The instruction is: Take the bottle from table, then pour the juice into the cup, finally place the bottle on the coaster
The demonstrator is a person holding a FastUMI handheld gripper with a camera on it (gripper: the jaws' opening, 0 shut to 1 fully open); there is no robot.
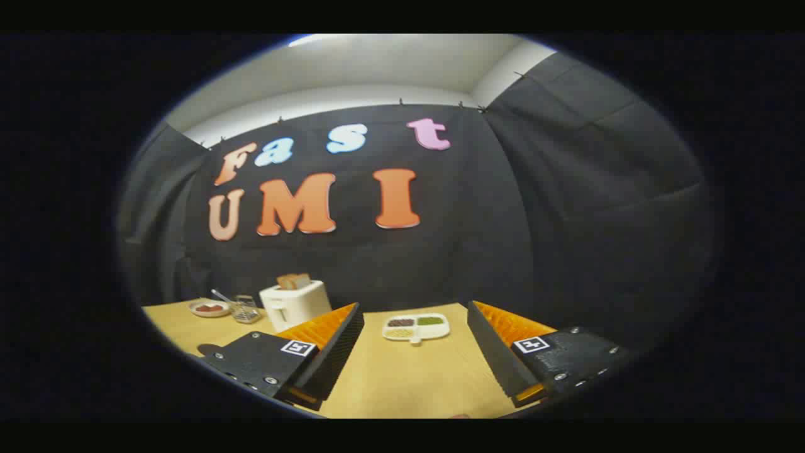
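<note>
Plainly, the gripper (pixel 415 352) hangs above the bench (pixel 402 384) with its fingers spread wide apart and nothing between them, only bare wood. I cannot make out the bottle, the cup or the coaster among what lies ahead, so where the task's things stand cannot be told from here; a dark round shape (pixel 207 348) just beside the left finger near the bench's left edge could be a coaster, but it is too small and half hidden to say. Beyond the fingers, toward the bench's far edge, sits a divided dish (pixel 416 327) with coloured fillings, and toward the far left corner a toaster (pixel 294 303) with a slice of bread standing in it, a small wire basket (pixel 244 309) and a little plate (pixel 209 307). The main risk, as I judge it, is a search made blind: swinging the open fingers round to find the bottle could sweep the dish or clip the toaster. A second hazard is mistaking the dark shape for the coaster and planning the placement around it. Later, an off-centre grasp could tip the bottle and spill juice.
</note>
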